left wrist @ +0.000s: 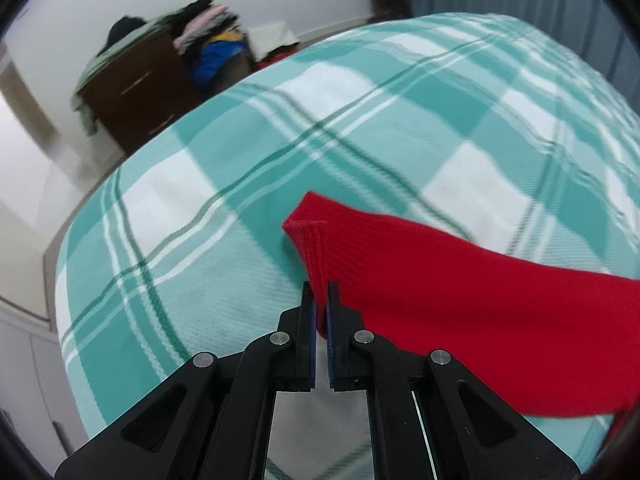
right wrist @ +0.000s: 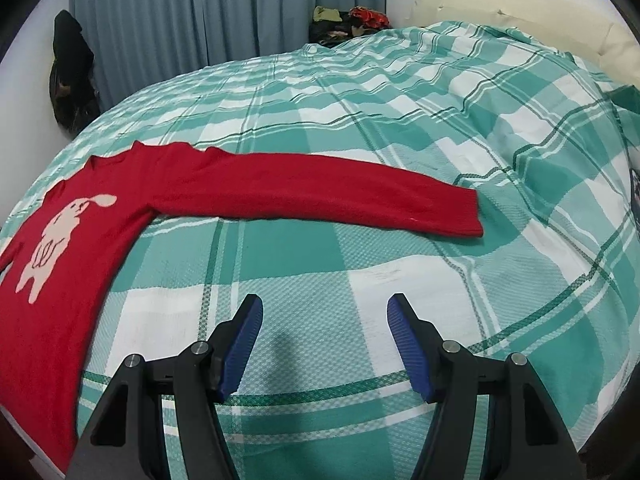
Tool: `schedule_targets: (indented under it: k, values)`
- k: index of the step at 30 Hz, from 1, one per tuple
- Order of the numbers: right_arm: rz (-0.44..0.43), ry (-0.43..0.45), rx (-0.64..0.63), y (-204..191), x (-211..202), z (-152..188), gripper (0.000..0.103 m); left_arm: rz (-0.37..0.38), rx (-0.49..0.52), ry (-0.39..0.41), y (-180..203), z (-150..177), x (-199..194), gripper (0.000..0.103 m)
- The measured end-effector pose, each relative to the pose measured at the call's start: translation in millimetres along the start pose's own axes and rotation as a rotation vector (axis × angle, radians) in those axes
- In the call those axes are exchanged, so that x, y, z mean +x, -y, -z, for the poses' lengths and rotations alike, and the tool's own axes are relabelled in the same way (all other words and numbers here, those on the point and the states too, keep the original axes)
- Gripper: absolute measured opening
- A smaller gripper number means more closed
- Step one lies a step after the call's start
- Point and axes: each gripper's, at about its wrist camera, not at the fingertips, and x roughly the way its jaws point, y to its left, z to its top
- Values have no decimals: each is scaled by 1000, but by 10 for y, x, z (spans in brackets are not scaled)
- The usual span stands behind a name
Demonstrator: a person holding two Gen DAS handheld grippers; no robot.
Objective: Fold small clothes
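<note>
Left wrist view shows the bed point(left wrist: 248, 184) curving away to its far edge, with a dark wooden dresser point(left wrist: 136, 92) piled with clothes point(left wrist: 208, 36) standing beyond it and pale floor at the left. Right wrist view has wide bare bedspread ahead, running up to blue curtains point(right wrist: 180, 12) and a cream headboard point(right wrist: 520, 4). The bedspread is a woven teal-and-white plaid, slightly rumpled. A red knit sweater point(right wrist: 280, 196) with a pale animal figure on its front lies flat on it, 1 sleeve stretched straight out to the right.

The left gripper point(left wrist: 321, 304) has its blue-padded fingers pressed together on a ribbed edge of the sweater. The right gripper point(right wrist: 325, 340) hangs over bare bedspread near the sleeve, fingers spread wide and holding nothing.
</note>
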Motion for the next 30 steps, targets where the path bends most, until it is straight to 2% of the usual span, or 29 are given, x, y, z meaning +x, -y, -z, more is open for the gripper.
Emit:
schedule_targets:
  k: [7,10,11,12,13,14,17,19,21,24,26,28,30]
  values:
    - [4,-17,25,58,43,6,65,-60,9,-26,-20,55,117,3]
    - [15,-22,47,105,55,6,65,-80,57,-25,46,77,110,11]
    - [18,-29,53,114,64,6,68,-83,62,-28,38,84,83,28]
    - [21,-38,60,127,80,6,78,-91,59,-33,9,84,50,59]
    - [27,-45,67,139,89,6,87,-96,49,-36,-36,92,-8,74]
    - [37,-44,71,149,82,8,89,-82,30,-18,-109,119,-121,83]
    - [71,-1,61,129,-29,-9,89,20,25,43,-232,325,-521,83]
    - [67,31,9,8,-157,-22,89,110,71,79,-218,545,-845,83]
    - [28,40,-51,-185,-282,-12,88,216,159,121,-112,892,-1253,83]
    - [-153,22,-82,-601,-502,99,88,399,313,135,155,1499,-1759,84]
    - [-286,11,-126,-987,-663,214,88,487,412,128,349,1936,-1964,84]
    - [-367,7,-194,-1316,-775,327,88,523,516,128,571,2360,-2063,84]
    - [-408,-8,-294,-1647,-821,481,88,492,612,123,759,2698,-2032,84]
